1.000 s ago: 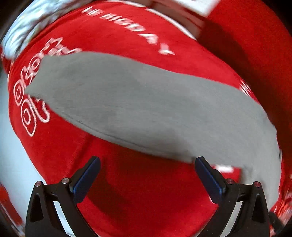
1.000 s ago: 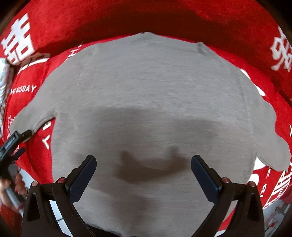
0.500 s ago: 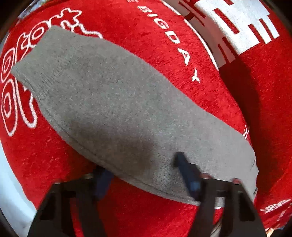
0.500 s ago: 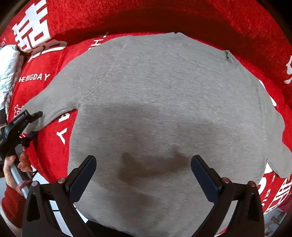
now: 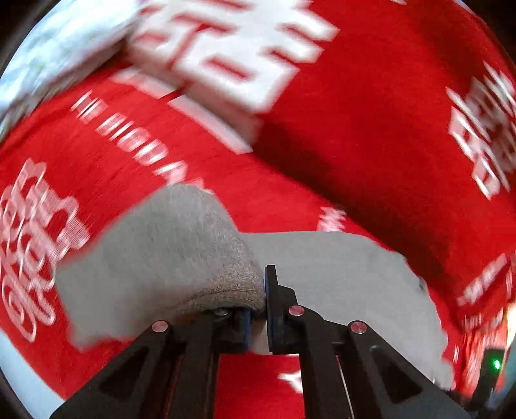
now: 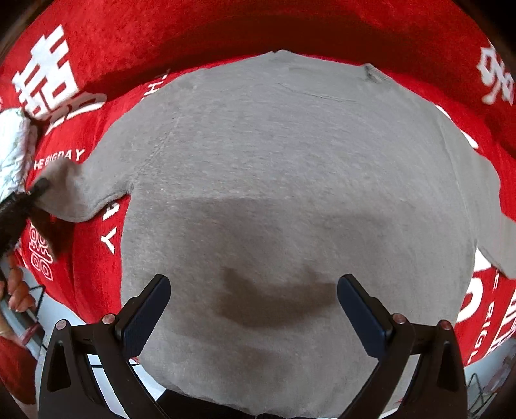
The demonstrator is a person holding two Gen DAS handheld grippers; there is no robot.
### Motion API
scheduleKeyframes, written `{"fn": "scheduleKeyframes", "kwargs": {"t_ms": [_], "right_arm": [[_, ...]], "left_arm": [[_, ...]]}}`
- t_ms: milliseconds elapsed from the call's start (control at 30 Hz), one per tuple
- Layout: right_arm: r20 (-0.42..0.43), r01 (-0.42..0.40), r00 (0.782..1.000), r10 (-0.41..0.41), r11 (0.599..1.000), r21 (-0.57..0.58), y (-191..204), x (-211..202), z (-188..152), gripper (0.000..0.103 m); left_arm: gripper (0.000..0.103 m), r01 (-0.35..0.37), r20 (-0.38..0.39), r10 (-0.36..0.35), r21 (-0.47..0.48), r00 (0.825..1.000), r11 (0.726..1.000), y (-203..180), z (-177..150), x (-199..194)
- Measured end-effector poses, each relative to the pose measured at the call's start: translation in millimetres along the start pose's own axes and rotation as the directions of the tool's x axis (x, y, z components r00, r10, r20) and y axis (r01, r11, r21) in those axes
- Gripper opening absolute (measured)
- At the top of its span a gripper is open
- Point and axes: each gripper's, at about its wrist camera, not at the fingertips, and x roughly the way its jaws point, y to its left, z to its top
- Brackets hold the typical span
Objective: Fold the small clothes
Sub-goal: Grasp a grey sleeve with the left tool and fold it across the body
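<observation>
Right gripper: nearest in the right wrist view – jaws spread wide, grasping nothing, hovering above the lower body of the sweater.
Grey sweater: lies flat on the red cloth, body spread out, neckline at the far side; a dark shadow of the gripper falls on its near part.
Left gripper: jaws clenched on the sweater's sleeve, which bunches up and drapes over the left finger, hiding it. The left wrist view is blurred.
Left sleeve from the right wrist view: lifted at its end, pinched by the black tool at the left edge; a hand shows just below it.
Red cloth: covers the surface all round the sweater – white characters and the words "THE BIGDAY" printed on it.
Pale patterned fabric: at the far left, beyond the sleeve.
</observation>
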Motion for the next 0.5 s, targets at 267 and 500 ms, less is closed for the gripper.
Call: {"fn": "scheduleKeyframes", "kwargs": {"t_ms": [267, 500], "right_arm": [[0.112, -0.043, 0.993, 0.028, 0.991, 0.128, -72, -30, 0, 0.103], [0.119, -0.047, 0.993, 0.016, 0.964, 0.262, -153, -37, -1, 0.103]], "left_arm": [[0.008, 0.205, -0.046, -0.202, 0.351, 0.978, 0.914, -170, -22, 15], [0.008, 0.206, -0.23, -0.093, 0.535, 0.969, 0.819, -275, -102, 95]]}}
